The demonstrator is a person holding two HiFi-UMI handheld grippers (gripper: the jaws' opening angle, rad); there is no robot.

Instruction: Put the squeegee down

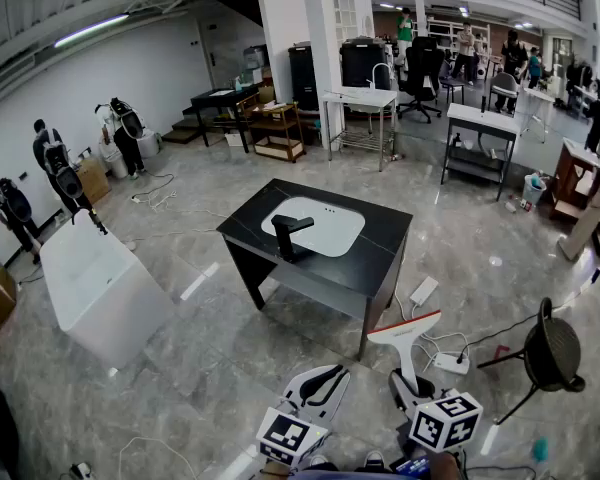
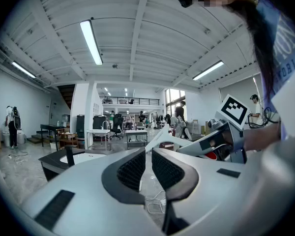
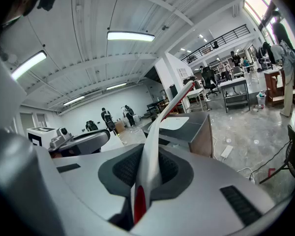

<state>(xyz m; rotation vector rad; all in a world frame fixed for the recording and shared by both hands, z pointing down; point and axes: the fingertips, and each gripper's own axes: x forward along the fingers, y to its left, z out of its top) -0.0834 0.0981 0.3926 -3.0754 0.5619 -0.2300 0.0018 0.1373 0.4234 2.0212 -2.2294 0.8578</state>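
The squeegee (image 1: 408, 340) hangs before the sink table (image 1: 375, 243) — bathtub (image 1: 95, 283) to its left (chair (image 1: 552, 353) right).

Black table (image 1: 380, 240) with white basin (image 1: 325, 230), black faucet (image 1: 288, 236); white bathtub (image 1: 100, 288) left.

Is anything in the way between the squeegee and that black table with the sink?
Nothing visible. The right hand-held gripper holds the squeegee above the floor, and open floor runs to the table. A power strip lies low beside the squeegee, and a faucet stands by the sink.
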